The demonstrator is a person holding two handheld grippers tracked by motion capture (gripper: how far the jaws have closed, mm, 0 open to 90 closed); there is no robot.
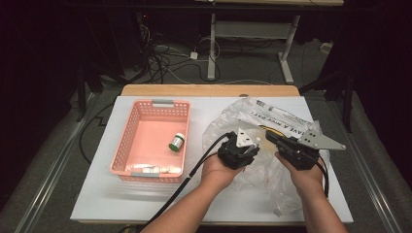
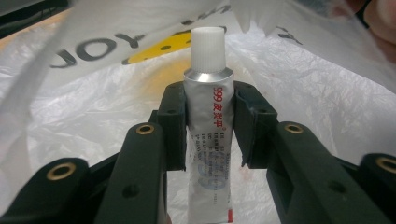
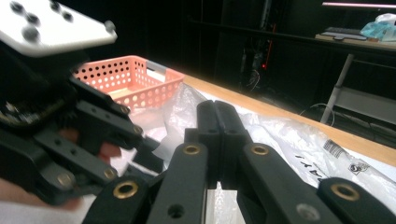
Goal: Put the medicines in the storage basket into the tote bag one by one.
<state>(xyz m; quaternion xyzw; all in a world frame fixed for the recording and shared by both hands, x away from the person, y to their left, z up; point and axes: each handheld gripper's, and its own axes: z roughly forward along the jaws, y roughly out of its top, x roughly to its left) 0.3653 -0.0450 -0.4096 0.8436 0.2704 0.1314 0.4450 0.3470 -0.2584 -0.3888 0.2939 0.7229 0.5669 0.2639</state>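
A crinkled clear plastic bag [image 1: 252, 116] with black and yellow print lies on the white table at centre right. My left gripper [image 1: 241, 145] reaches into it. In the left gripper view, that gripper [image 2: 209, 93] is shut on a silver ointment tube [image 2: 208, 121] with a white cap and red print, held upright with bag film [image 2: 327, 107] all around. My right gripper [image 1: 270, 136] is at the bag's mouth, just right of the left one. Its jaws [image 3: 217, 112] are pressed together on the bag's thin film [image 3: 289, 140], with the left gripper [image 3: 70, 135] close beside.
A pink perforated basket [image 1: 125, 141] stands on the table's left half, also seen from the right gripper [image 3: 135, 74]. It holds a small green-capped bottle [image 1: 177, 141] and a flat white pack [image 1: 155, 169] at its near wall. Cables and desk legs lie on the floor beyond the table.
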